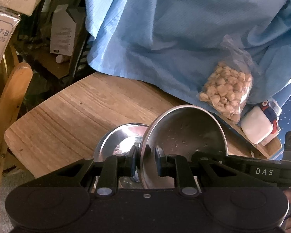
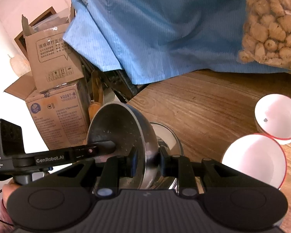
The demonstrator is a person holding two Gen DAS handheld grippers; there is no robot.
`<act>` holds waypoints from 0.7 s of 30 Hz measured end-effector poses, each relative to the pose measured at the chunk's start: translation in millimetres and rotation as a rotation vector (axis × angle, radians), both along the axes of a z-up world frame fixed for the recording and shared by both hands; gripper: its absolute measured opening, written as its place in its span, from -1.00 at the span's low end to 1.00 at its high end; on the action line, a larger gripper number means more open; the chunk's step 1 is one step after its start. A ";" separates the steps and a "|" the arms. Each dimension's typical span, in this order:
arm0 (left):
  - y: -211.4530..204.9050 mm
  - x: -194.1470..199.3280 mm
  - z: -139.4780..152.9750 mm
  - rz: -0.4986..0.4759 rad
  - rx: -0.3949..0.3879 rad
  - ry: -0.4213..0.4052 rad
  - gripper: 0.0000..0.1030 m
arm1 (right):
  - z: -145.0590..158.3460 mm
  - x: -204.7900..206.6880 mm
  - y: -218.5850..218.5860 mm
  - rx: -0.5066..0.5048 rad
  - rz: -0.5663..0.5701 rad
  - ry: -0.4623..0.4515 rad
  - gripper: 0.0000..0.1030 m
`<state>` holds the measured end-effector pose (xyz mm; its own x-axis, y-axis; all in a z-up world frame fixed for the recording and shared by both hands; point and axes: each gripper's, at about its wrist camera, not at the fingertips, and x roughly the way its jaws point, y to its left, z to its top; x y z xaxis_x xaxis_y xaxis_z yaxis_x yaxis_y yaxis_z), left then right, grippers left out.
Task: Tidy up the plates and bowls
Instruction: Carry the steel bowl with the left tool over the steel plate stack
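Steel bowl is held tilted by its rim, pinched by both left gripper and right gripper, above a steel plate; 2 white bowls remain unstacked.

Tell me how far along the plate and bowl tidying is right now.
Nothing looks finished yet. In hand: both the left gripper and the right gripper have their jaws clamped on the rim of one steel bowl, held tilted over a steel plate on the wooden table. Left: two white bowls sit side by side, unstacked.
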<state>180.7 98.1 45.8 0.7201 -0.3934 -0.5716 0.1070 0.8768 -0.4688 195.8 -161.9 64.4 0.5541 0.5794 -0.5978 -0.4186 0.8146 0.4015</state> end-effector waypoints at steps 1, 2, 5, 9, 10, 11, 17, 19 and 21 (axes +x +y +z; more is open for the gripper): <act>-1.9 0.3 1.2 -0.005 0.001 -0.003 -0.62 | 1.8 -1.4 -1.3 -0.002 -0.004 -0.005 -0.50; -3.6 0.7 2.3 -0.009 0.002 -0.007 -0.62 | 3.4 -2.8 -2.9 -0.005 -0.007 -0.011 -0.50; -7.7 1.1 5.4 -0.017 -0.003 -0.019 -0.61 | 6.1 -4.5 -6.6 -0.008 -0.019 -0.018 -0.50; -8.8 -0.2 6.9 -0.015 0.004 -0.022 -0.61 | 4.9 -2.3 -7.3 0.001 -0.020 -0.012 -0.50; -8.1 -1.0 6.9 -0.013 0.007 -0.021 -0.61 | 4.0 -1.8 -6.3 0.002 -0.016 -0.009 -0.50; -7.2 -1.5 6.7 -0.011 0.011 -0.020 -0.61 | 3.0 -1.0 -5.4 0.003 -0.012 -0.006 -0.50; 2.4 -1.5 0.5 0.009 0.017 0.012 -0.61 | -3.9 3.4 3.4 0.011 0.015 0.021 -0.50; 4.9 -2.2 -2.0 0.012 0.016 0.018 -0.61 | -5.2 4.5 6.2 0.008 0.019 0.024 -0.50; 6.3 -2.4 -3.2 0.013 0.013 0.021 -0.61 | -5.6 4.9 8.5 0.005 0.021 0.027 -0.50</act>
